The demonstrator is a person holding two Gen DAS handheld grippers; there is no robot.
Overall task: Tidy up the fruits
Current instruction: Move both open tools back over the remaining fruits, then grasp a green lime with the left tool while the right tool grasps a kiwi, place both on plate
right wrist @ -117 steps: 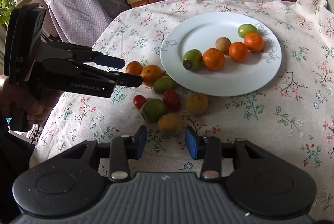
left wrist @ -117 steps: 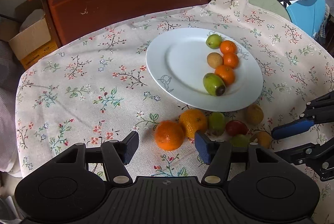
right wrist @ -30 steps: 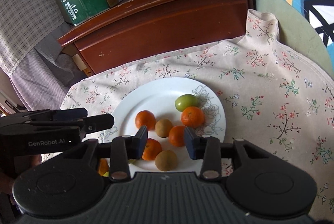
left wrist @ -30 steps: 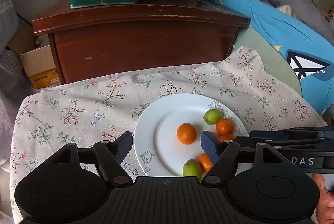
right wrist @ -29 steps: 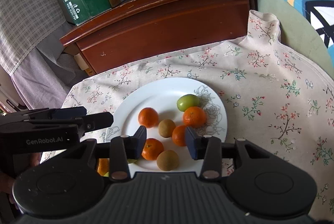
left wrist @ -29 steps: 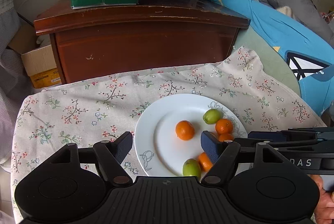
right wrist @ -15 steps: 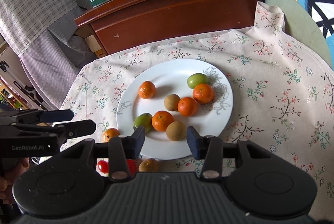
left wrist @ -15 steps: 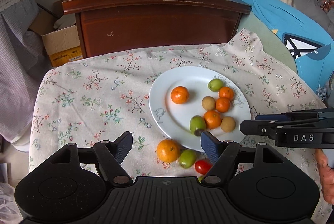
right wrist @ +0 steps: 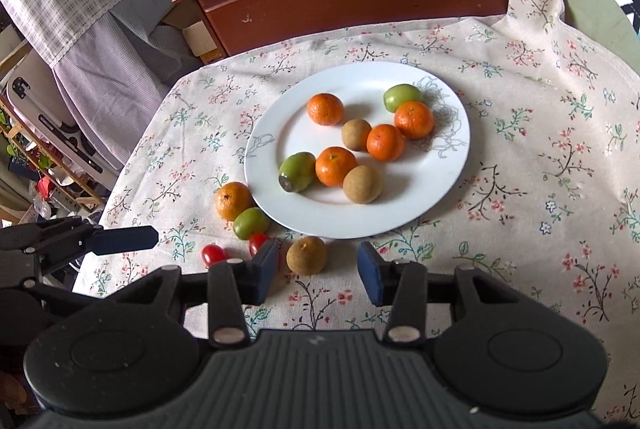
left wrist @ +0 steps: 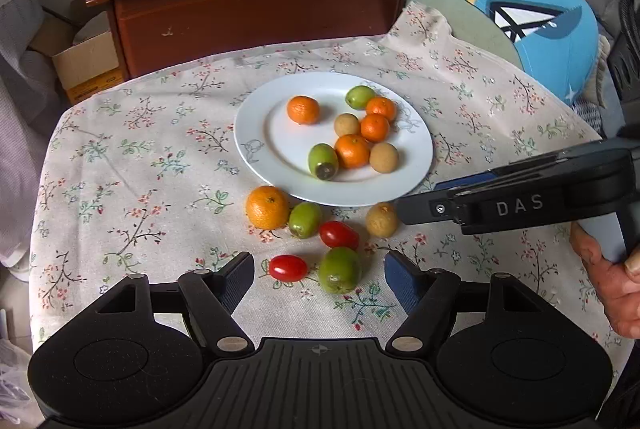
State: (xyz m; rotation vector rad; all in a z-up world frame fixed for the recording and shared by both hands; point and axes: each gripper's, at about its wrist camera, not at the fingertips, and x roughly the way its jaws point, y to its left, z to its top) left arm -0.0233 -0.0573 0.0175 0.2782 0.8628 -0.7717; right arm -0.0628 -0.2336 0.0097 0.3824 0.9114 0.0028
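A white plate (left wrist: 280, 133) (right wrist: 440, 185) holds several mandarins, green fruits and brown fruits. In front of it on the floral cloth lie a mandarin (left wrist: 267, 207) (right wrist: 233, 201), a green fruit (left wrist: 305, 219) (right wrist: 251, 223), two red tomatoes (left wrist: 338, 234) (left wrist: 288, 268), a larger green fruit (left wrist: 340, 269) and a brown fruit (left wrist: 381, 219) (right wrist: 307, 255). My left gripper (left wrist: 319, 283) is open and empty, with a tomato and the larger green fruit between its fingers. My right gripper (right wrist: 318, 271) is open and empty, just behind the brown fruit.
A brown wooden cabinet (left wrist: 256, 9) with cartons on top stands behind the table. A cardboard box (left wrist: 86, 67) sits at its left. A blue cushion (left wrist: 532, 25) lies at the right. The cloth drops off at the table's left and far edges.
Both grippers have pulled back and lowered toward the near side of the table. The loose fruits in front of the plate have come into view. Both stay open and empty.
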